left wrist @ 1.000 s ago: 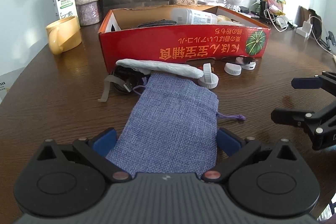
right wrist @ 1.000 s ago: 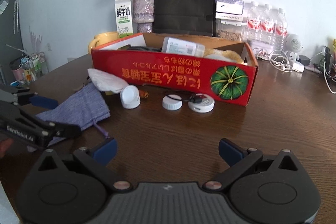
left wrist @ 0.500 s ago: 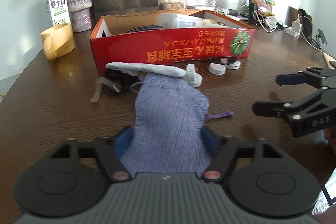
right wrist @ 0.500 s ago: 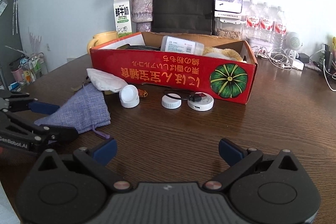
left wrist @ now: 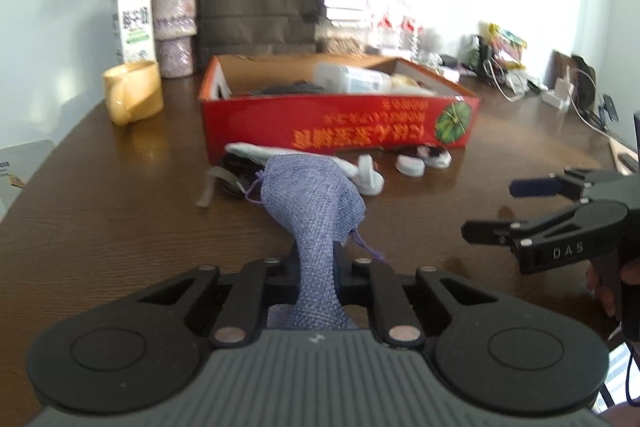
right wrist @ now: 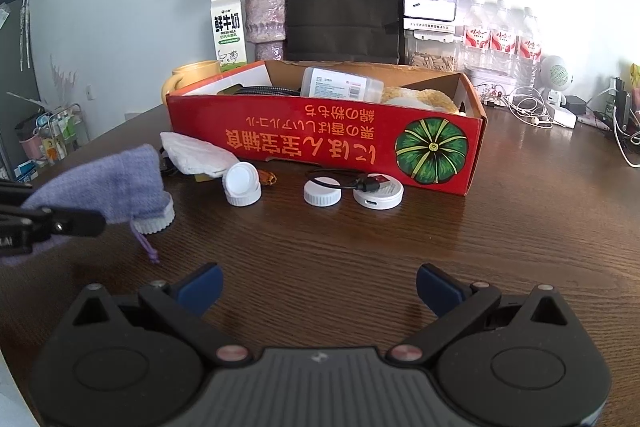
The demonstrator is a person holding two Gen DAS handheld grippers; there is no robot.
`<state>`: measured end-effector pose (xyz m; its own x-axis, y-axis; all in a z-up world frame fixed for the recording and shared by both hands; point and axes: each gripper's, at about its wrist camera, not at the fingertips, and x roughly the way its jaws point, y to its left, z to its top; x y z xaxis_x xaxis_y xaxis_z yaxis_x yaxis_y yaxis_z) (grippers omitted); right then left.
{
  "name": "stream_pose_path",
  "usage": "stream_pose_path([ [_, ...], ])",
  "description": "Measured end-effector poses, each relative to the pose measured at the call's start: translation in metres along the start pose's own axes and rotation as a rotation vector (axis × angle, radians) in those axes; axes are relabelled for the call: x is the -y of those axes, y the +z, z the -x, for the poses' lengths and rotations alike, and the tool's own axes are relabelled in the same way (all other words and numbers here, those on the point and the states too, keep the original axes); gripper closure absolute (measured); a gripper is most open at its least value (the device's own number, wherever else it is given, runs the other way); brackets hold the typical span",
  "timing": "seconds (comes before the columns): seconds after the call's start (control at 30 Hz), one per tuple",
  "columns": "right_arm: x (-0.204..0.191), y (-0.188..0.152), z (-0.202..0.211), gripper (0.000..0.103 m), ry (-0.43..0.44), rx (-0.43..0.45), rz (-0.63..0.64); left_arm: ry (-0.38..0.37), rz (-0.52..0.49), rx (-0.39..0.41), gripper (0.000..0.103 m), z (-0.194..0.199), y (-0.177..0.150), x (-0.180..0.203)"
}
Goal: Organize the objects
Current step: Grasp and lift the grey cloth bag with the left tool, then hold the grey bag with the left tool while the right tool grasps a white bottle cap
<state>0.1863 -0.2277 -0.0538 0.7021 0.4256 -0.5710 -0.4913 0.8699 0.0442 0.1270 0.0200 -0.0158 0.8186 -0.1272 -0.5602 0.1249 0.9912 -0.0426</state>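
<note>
My left gripper (left wrist: 318, 269) is shut on a lavender cloth pouch (left wrist: 316, 199) and holds it lifted off the table; the pouch also shows at the left of the right wrist view (right wrist: 108, 183). My right gripper (right wrist: 318, 287) is open and empty above the table, and shows at the right of the left wrist view (left wrist: 496, 209). A red cardboard box (right wrist: 320, 143) with a bottle, cable and yellow cloth inside stands beyond. A white cloth (right wrist: 196, 155), white caps (right wrist: 242, 183) and a round white charger (right wrist: 378, 193) lie before the box.
A yellow mug (left wrist: 134, 99), milk carton (right wrist: 227, 31), flower vase (right wrist: 266, 19) and black paper bag (right wrist: 344, 3) stand behind the box. Water bottles (right wrist: 500, 43) and cables (right wrist: 532, 107) crowd the back right. A dark strap (left wrist: 228, 179) lies left of the pouch.
My left gripper closed on the pouch and lifted it off the table, bunching the cloth. A white cap under the pouch came into sight. My right gripper stayed open.
</note>
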Motion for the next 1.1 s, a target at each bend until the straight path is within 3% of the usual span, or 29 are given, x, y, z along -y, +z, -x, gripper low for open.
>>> stream_pose_path([
  [0.4,-0.008,0.001,0.0,0.0,-0.009,0.009,0.03,0.047,0.062,0.05,0.091,0.018,0.006,-0.02],
  [0.9,-0.08,0.028,-0.022,0.0,0.105,0.017,0.159,0.103,0.116,0.07,0.091,0.029,0.006,-0.061],
  [1.1,-0.101,0.035,-0.037,0.011,0.136,-0.008,0.178,0.102,0.128,0.068,0.091,0.027,0.005,-0.077],
])
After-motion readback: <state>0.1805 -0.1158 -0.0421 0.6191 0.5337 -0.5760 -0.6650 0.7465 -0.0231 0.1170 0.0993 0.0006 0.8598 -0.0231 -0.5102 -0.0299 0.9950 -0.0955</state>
